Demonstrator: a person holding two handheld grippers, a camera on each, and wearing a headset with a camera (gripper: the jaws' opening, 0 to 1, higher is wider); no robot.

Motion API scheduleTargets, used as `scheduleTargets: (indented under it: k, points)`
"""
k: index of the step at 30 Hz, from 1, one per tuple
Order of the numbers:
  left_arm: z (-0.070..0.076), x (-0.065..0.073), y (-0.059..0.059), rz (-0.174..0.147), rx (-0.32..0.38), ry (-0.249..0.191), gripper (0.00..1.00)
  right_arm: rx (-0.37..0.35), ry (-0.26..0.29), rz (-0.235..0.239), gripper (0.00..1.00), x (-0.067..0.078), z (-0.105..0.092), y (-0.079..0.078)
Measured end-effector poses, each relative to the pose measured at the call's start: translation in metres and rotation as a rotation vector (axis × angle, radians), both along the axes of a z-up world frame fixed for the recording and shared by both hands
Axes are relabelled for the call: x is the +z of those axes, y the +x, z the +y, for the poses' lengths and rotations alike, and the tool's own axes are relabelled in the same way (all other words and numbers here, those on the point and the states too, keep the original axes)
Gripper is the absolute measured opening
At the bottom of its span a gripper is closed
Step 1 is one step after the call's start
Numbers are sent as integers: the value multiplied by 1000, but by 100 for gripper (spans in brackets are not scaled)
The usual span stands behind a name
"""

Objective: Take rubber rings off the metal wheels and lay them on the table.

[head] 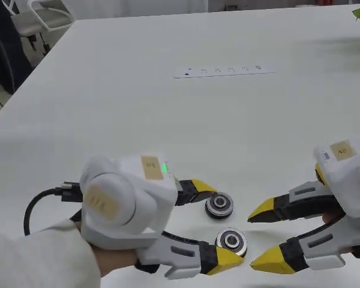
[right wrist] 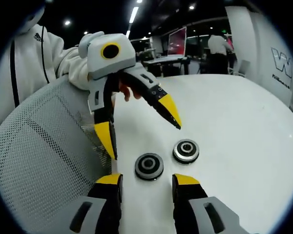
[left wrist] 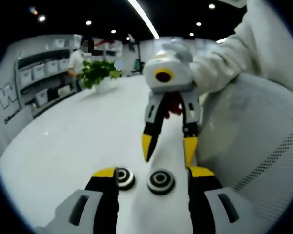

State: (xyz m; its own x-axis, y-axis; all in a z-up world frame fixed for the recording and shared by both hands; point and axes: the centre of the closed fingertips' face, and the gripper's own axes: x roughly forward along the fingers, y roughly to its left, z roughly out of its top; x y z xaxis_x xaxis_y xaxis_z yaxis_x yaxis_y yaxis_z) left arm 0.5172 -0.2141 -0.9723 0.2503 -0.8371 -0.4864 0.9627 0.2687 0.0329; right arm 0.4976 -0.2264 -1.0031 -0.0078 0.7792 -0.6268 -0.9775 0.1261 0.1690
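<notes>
L gripper [head: 225, 222] wide open round both wheels [head: 219, 204]; R gripper [head: 254, 239] open, empty.

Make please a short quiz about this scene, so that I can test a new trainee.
1. Multiple choice: how many metal wheels lie on the white table? A) one B) two C) four
2. True or false: the right hand-held gripper is shut on one wheel.
3. Short answer: are the jaws of the left hand-held gripper open or shut?

Key: 1 B. 2 False, its jaws stand apart and hold nothing. 3 Open.
</notes>
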Motion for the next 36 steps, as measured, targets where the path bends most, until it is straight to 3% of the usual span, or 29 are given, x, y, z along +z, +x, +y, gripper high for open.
scheduleTargets:
  k: [7, 14, 16, 21, 24, 25, 27, 34, 36]
  points:
    - [-4, -11, -1, 36, -3, -16, 41, -6, 3, -17, 29, -4, 2, 5]
    - [-8, -12, -4, 59, -12, -37, 28, 7, 1, -27, 23, -7, 6, 2]
    - [-9, -15, -5, 54, -22, -30, 26, 6, -5, -30, 21, -8, 6, 3]
    - [-11, -24, -9, 82, -30, -7, 24, 10, -19, -33, 19, -12, 5, 2]
    - [-9, -30, -13, 72, -47, 30, 22, 5, -20, -31, 17, -12, 5, 3]
    - [-9, -29, -13, 46, -55, 34, 21, 5, -21, -31, 17, -12, 5, 3]
    - [-11, -28, -11, 53, -57, 20, 20, 6, -26, -36, 16, -13, 4, 3]
    - [-11, -28, -12, -2, -79, 22, 18, 12, -33, -43, 15, -14, 4, 3]
    - [-11, -28, -10, 1, -73, 19, 17, 13, -36, -44, 15, -14, 4, 3]
